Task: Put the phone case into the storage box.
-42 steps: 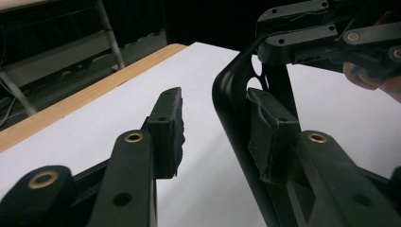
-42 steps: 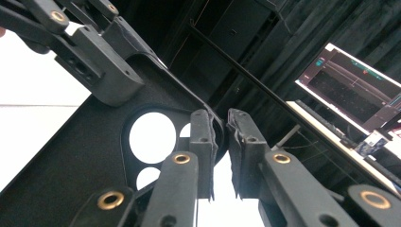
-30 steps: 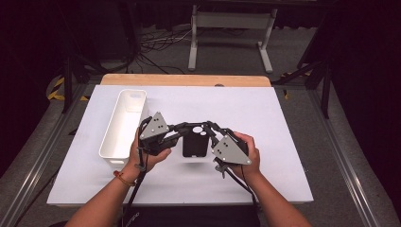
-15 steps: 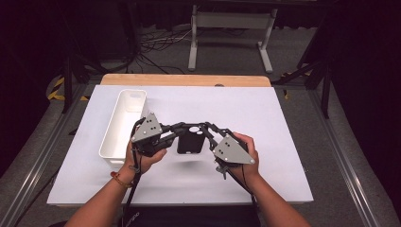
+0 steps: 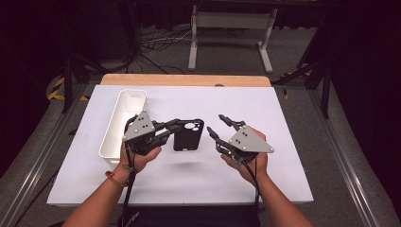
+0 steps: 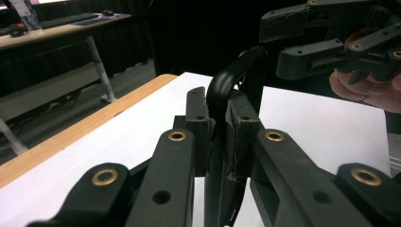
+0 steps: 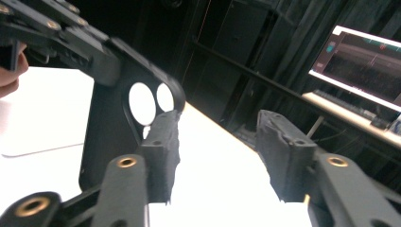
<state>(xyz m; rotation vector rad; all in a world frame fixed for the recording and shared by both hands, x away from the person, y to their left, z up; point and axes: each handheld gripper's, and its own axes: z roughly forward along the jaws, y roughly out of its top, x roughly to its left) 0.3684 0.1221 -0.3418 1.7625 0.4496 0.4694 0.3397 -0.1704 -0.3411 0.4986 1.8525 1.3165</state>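
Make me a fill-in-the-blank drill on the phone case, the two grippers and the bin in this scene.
1. The black phone case is clamped by the ____ gripper.
2. The right gripper has jaws that have just been opening, with ____ between them.
3. The white bin lies on the person's ____ side of the table.
4. The case's camera cutout shows ____ round holes.

Missing words: left; nothing; left; two

Bright, evenly lit table, dark surroundings; gripper views slightly soft.

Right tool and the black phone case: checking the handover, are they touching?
Apart. The high view shows white table between the open right tool and the phone case, which the left tool clamps.
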